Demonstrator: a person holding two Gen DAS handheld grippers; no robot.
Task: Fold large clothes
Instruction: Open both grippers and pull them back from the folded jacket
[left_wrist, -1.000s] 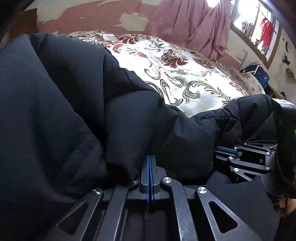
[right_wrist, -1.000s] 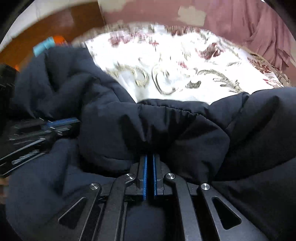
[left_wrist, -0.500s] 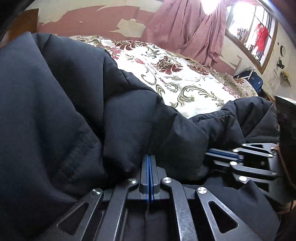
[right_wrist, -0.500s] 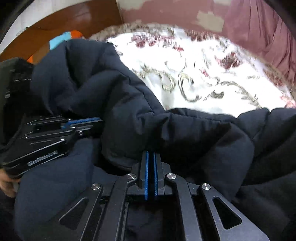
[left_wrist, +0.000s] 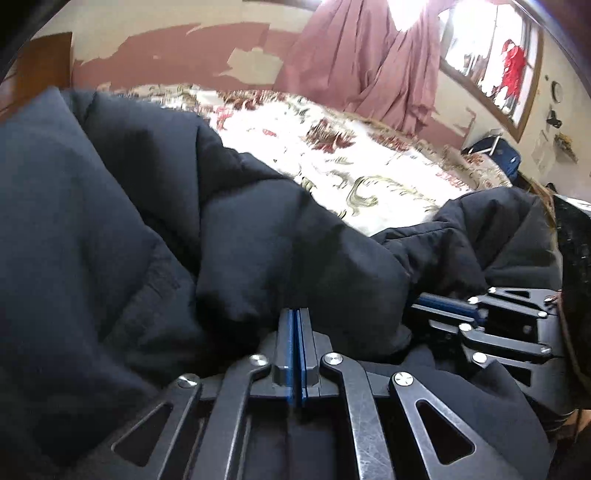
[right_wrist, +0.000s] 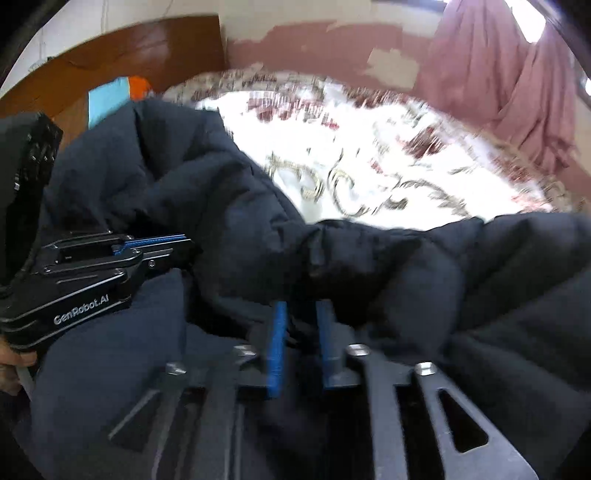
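So the big dark puffy coat (left_wrist: 155, 229) lies bunched up on the bed, on top of the flowery bedspread (left_wrist: 343, 162), and it fills most of both views. It is thick and soft, so it piles into fat rolls and does not lie flat. The left gripper (left_wrist: 294, 325) has its 2 blue pads pressed tight together, with a fold of the coat pinched at the tips; I think it holds on so the coat does not slide while the fold gets made. The right gripper (right_wrist: 300, 325) is just beside it, and its jaws have just been opening, so there is now a gap between the 2 blue pads. Dark cloth sits in that gap, but the pads do not seem to squeeze it. My guess is that this side is letting go, because its part of the coat is laid where it should be. From the right wrist view you can see the left gripper from the side, and white letters on its black body say "GenRobot.AI". A bit of a hand (right_wrist: 11, 363) shows under it at the edge. Behind the bed there is a pink curtain (left_wrist: 369, 66) and a wall with peeling paint (left_wrist: 177, 48).
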